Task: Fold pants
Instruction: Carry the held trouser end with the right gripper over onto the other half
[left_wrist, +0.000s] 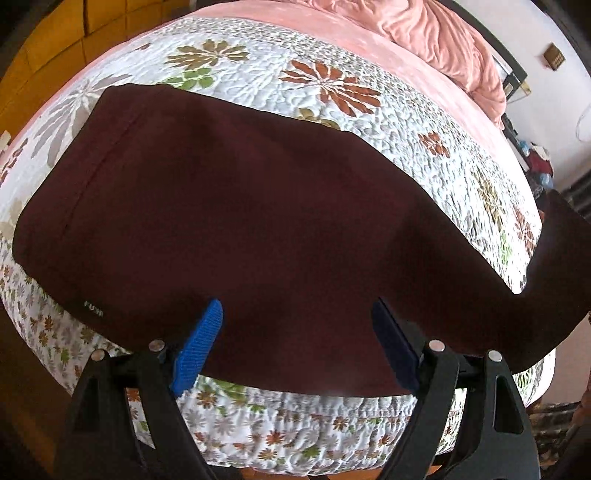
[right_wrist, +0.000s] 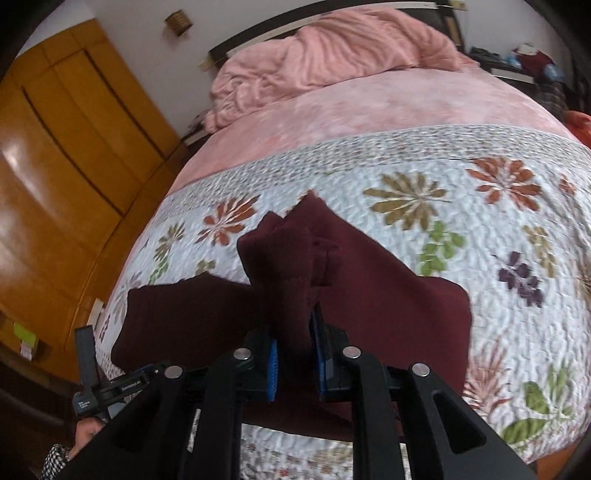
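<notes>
Dark maroon pants (left_wrist: 236, 206) lie spread across the floral quilt on the bed, with one part lifted off to the right. My left gripper (left_wrist: 295, 343) is open, its blue fingers (left_wrist: 201, 343) just above the pants' near edge, holding nothing. My right gripper (right_wrist: 295, 350) is shut on a bunched fold of the pants (right_wrist: 291, 258) and holds it raised above the rest of the fabric, which lies flat on the quilt below. The left gripper's body (right_wrist: 96, 387) shows at the lower left of the right wrist view.
The white floral quilt (left_wrist: 332, 88) covers the near end of the bed; a pink sheet and a crumpled pink blanket (right_wrist: 332, 48) lie beyond. A wooden wardrobe (right_wrist: 66, 147) stands to the left. Cluttered shelves (left_wrist: 539, 162) are at the far right.
</notes>
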